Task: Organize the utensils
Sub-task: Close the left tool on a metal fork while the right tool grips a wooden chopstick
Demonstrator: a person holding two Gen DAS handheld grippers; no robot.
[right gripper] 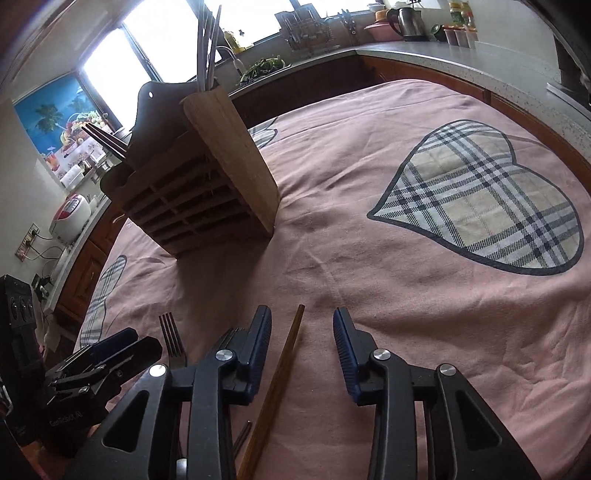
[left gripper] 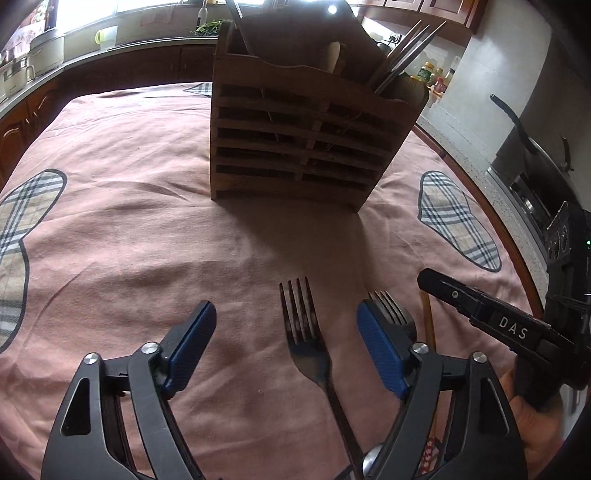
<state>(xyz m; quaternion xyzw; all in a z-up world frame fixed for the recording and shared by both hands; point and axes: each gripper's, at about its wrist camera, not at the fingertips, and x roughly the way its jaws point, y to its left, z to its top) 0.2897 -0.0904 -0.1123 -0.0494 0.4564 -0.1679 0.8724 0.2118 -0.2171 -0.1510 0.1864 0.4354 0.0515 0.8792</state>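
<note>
Left gripper (left gripper: pixel 286 334), jaws apart, straddles a fork (left gripper: pixel 303 334) for pickup; wooden utensil holder (left gripper: pixel 303 136) at twelve o'clock.

Pink heart-patched tablecloth (right gripper: pixel 388 280), kettle (right gripper: pixel 408 22)

"DAS" stands in white letters on the right hand-held gripper (left gripper: pixel 513 326); nothing follows it. The left hand-held gripper (right gripper: pixel 74 373) bears small print, seemingly "GenRobot.AI"; it is barely legible.

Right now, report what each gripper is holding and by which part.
Nothing is held. The left gripper is open, straddling a fork on the cloth. The right gripper is open around a wooden stick, not clamping it.
</note>
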